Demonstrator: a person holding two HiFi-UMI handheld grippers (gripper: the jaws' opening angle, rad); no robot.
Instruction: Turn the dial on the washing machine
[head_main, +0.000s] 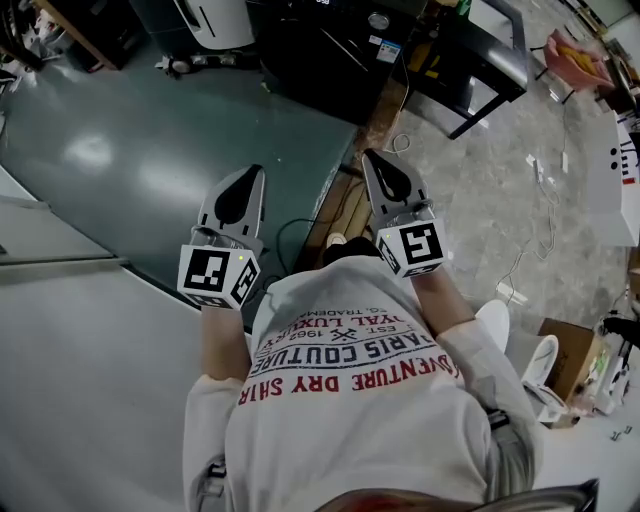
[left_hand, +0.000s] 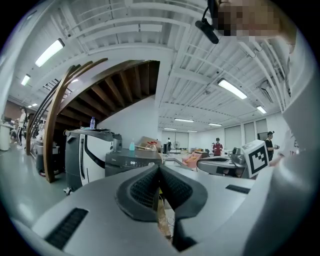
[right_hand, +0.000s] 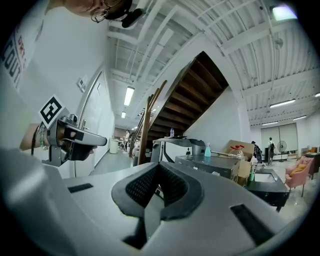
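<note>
Plainly, both grippers point forward in front of the person's chest, side by side and apart: the left gripper (head_main: 243, 182) has its fingers (left_hand: 145, 187) pressed together with nothing between them, and the right gripper (head_main: 384, 168) likewise has its fingers (right_hand: 175, 187) closed tight on nothing. The washing machine (left_hand: 132, 162), a dark grey box with a small lit display and a blue bottle (left_hand: 131, 146) on its top, stands across the floor (head_main: 150, 150) near the wooden stair (left_hand: 115, 85), well apart from both grippers. Its dial is too small to make out for certain.
</note>
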